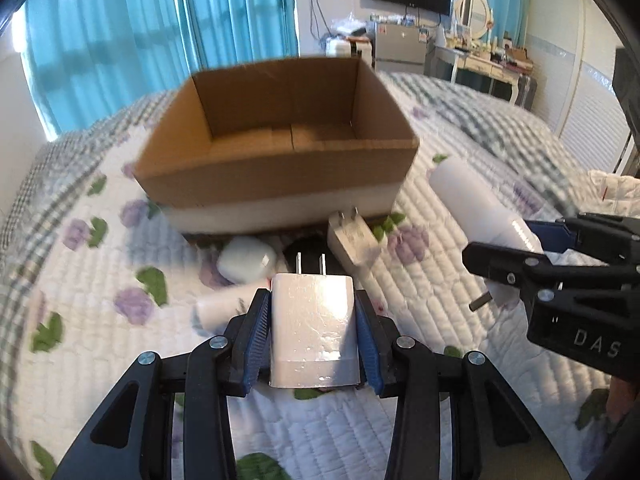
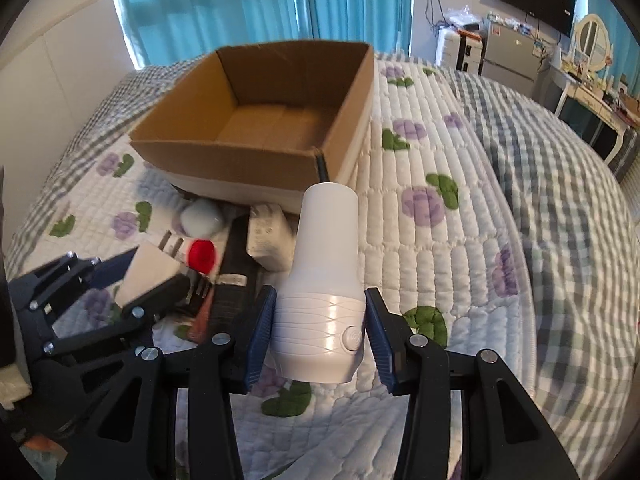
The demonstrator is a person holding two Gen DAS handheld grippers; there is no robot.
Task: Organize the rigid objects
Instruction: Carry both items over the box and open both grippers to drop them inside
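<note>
My left gripper (image 1: 312, 312) is shut on a white plug charger (image 1: 314, 328), prongs pointing forward, held above the quilt in front of the open cardboard box (image 1: 276, 184). My right gripper (image 2: 320, 320) is shut on a white cylindrical device (image 2: 324, 280) with a ribbed base and round button; it also shows at the right of the left wrist view (image 1: 480, 208). The box (image 2: 256, 160) looks empty in both views. The left gripper with its charger (image 2: 148, 276) shows at the left of the right wrist view.
On the floral quilted bed (image 1: 420, 288), in front of the box, lie a second white charger (image 1: 354, 240), a white earbud case (image 1: 248, 260), a white tube with a red cap (image 2: 202, 254) and a black object (image 2: 236, 276). Curtains, a TV and a dresser stand behind.
</note>
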